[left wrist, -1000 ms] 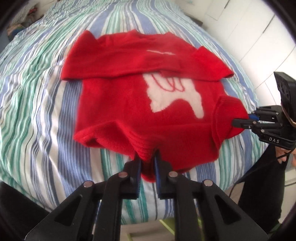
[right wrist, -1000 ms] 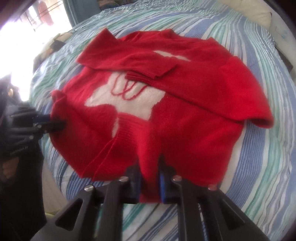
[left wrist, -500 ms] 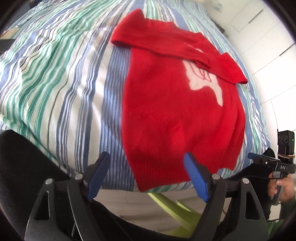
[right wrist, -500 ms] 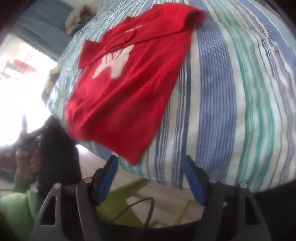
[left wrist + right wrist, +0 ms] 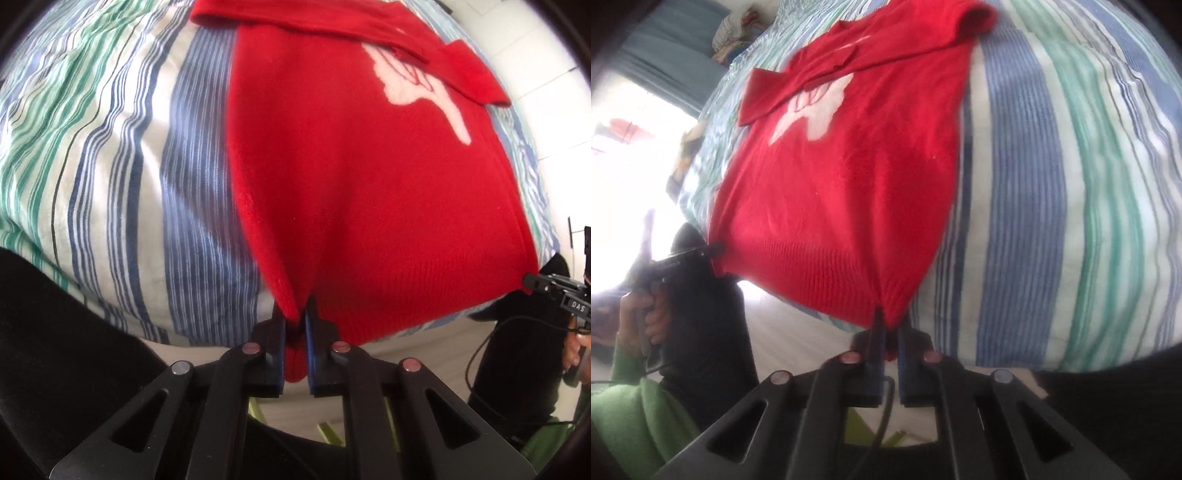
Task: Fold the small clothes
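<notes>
A red knitted sweater (image 5: 369, 184) with a white motif lies flat on the striped bed, both sleeves folded across its chest. Its ribbed hem reaches the bed's near edge. My left gripper (image 5: 295, 325) is shut on the hem's left corner, and red knit bulges between the blue pads. In the right wrist view it (image 5: 714, 249) shows at the sweater's (image 5: 842, 184) far corner. My right gripper (image 5: 890, 325) is shut on the hem's right corner. From the left wrist view it (image 5: 532, 282) pinches the opposite corner of the hem.
The blue, green and white striped duvet (image 5: 110, 147) spreads wide on both sides of the sweater. White cupboard doors (image 5: 554, 92) stand beyond the bed. A green sleeve (image 5: 631, 417) and a hand hold the left tool. A clothes pile (image 5: 733, 31) lies far off.
Both grippers let go of the bunched sweater, opened wide and moved apart to the hem's two corners. The sweater now lies flat, and both have shut on it again.
</notes>
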`<state>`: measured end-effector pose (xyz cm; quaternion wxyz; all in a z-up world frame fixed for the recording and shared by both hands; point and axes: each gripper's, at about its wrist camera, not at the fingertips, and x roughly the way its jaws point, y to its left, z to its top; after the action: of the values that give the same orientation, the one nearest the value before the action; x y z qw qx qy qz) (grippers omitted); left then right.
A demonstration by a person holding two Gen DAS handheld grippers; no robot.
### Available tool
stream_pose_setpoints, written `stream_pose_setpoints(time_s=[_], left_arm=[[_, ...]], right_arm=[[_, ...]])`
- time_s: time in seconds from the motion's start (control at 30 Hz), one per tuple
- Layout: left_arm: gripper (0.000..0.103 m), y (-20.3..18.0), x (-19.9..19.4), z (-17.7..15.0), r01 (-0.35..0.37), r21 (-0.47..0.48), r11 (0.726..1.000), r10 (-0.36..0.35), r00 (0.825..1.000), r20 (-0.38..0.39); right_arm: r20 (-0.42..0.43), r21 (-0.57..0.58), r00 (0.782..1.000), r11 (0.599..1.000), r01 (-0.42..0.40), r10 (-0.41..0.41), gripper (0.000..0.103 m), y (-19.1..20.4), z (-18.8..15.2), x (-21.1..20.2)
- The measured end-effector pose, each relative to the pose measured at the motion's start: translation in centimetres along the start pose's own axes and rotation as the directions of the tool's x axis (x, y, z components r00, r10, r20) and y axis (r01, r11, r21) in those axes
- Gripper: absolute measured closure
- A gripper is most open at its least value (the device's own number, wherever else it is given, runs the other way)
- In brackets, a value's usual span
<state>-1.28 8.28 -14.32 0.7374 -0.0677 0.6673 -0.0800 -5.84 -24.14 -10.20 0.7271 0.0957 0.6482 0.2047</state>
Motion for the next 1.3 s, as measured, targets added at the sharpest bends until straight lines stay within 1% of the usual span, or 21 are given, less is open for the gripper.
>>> stream_pose_setpoints(time_s=[0.1, 0.2, 0.27, 0.3, 0.33, 0.37, 0.4, 0.43, 0.5, 0.6, 0.67, 0.7, 0.73, 0.8, 0.87, 0.93, 1.07, 1.1, 1.13, 1.2, 1.3], left_arm=[[0.096, -1.6, 1.9, 1.1, -0.109, 0.044, 0.993, 0.11, 0.994, -0.013], [0.09, -2.0, 2.2, 1.3, -0.154, 0.048, 0.987, 0.155, 0.988, -0.009], [0.075, -1.8, 1.1, 0.9, -0.157, 0.055, 0.986, 0.157, 0.988, -0.001], [0.052, -1.5, 0.1, 0.6, -0.174, 0.052, 0.983, 0.174, 0.985, 0.007], [0.042, -1.1, -1.3, 0.2, -0.197, 0.051, 0.979, 0.196, 0.98, 0.032], [0.042, -0.9, -3.0, -0.1, -0.222, 0.059, 0.973, 0.218, 0.973, 0.07], [0.042, -0.8, -4.8, -0.2, -0.246, 0.071, 0.967, 0.238, 0.965, 0.11], [0.042, -0.7, -6.7, 0.1, -0.259, 0.081, 0.963, 0.244, 0.957, 0.155], [0.041, -1.1, -10.2, 1.8, -0.241, 0.106, 0.965, 0.209, 0.945, 0.252], [0.027, -3.1, -12.8, 6.3, -0.186, 0.207, 0.96, 0.092, 0.915, 0.392], [0.025, -5.6, -11.7, 9.9, -0.174, 0.318, 0.932, 0.021, 0.901, 0.433], [0.025, -6.8, -10.2, 11.7, -0.165, 0.385, 0.908, -0.012, 0.908, 0.418], [0.025, -7.9, -8.3, 13.3, -0.16, 0.452, 0.878, -0.027, 0.925, 0.379], [0.028, -9.3, -4.2, 15.8, -0.216, 0.533, 0.818, 0.048, 0.949, 0.311], [0.037, -10.4, -1.7, 16.9, -0.281, 0.565, 0.776, 0.141, 0.95, 0.28], [0.042, -10.0, 0.2, 18.1, -0.308, 0.567, 0.764, 0.18, 0.945, 0.272], [0.046, -10.5, 0.6, 19.4, -0.303, 0.531, 0.792, 0.141, 0.936, 0.324], [0.068, -10.7, 0.5, 19.4, -0.289, 0.526, 0.8, 0.121, 0.936, 0.331], [0.1, -10.6, 0.5, 19.5, -0.278, 0.515, 0.811, 0.113, 0.938, 0.328], [0.099, -9.3, -1.0, 19.7, -0.247, 0.441, 0.863, 0.084, 0.931, 0.357], [0.099, -2.9, -6.0, 19.8, -0.1, 0.191, 0.977, 0.007, 0.899, 0.437]], right_arm=[[-0.059, 0.015, 0.997, 0.999, 0.046, -0.046, 0.099, -1.0, 0.1, 2.9], [-0.109, 0.058, 0.991, 0.995, 0.08, -0.073, 0.099, -1.8, 0.7, 6.3], [-0.112, 0.043, 0.989, 0.994, 0.104, -0.098, 0.098, -1.2, 1.2, 6.4], [-0.112, 0.039, 0.989, 0.994, 0.105, -0.101, 0.095, -1.0, 1.2, 6.1], [-0.102, 0.043, 0.991, 0.995, 0.092, -0.088, 0.087, -0.9, 1.1, 5.6], [-0.092, 0.053, 0.994, 0.996, 0.068, -0.063, 0.079, -0.9, 0.9, 4.8], [-0.078, 0.064, 0.996, 0.996, 0.057, -0.052, 0.063, -0.7, 0.7, 4.0], [-0.047, 0.067, 0.997, 0.995, 0.069, -0.065, 0.057, -0.8, 0.3, 2.6], [0.033, 0.047, 0.99, 0.989, 0.137, -0.138, 0.057, -0.8, -0.4, -0.2], [0.145, 0.043, 0.966, 0.977, 0.21, -0.214, 0.056, -0.8, -0.9, -3.0], [0.21, 0.068, 0.958, 0.98, 0.186, -0.196, 0.056, -1.3, -0.4, -3.6], [0.23, 0.086, 0.956, 0.982, 0.169, -0.185, 0.056, -1.7, -0.2, -3.6], [0.245, 0.101, 0.955, 0.984, 0.148, -0.169, 0.056, -1.5, 0.2, -3.4], [0.277, 0.119, 0.953, 0.989, 0.09, -0.12, 0.056, -0.9, 0.9, -3.0], [0.297, 0.125, 0.952, 0.991, 0.044, -0.08, 0.056, 0.2, 1.3, -2.3], [0.315, 0.129, 0.946, 0.991, 0.032, -0.072, 0.056, 0.7, 1.0, -2.3], [0.299, 0.114, 0.951, 0.992, 0.045, -0.077, 0.056, 1.7, 0.2, -0.9], [0.286, 0.115, 0.955, 0.992, 0.047, -0.079, 0.056, 1.7, 0.1, -0.5], [0.277, 0.118, 0.958, 0.992, 0.046, -0.077, 0.056, 1.6, 0.2, -0.3], [0.283, 0.127, 0.956, 0.991, 0.039, -0.074, 0.056, 1.3, 0.6, -0.4], [0.303, 0.121, 0.95, 0.992, 0.038, -0.073, 0.056, 1.3, 0.6, -0.7]])
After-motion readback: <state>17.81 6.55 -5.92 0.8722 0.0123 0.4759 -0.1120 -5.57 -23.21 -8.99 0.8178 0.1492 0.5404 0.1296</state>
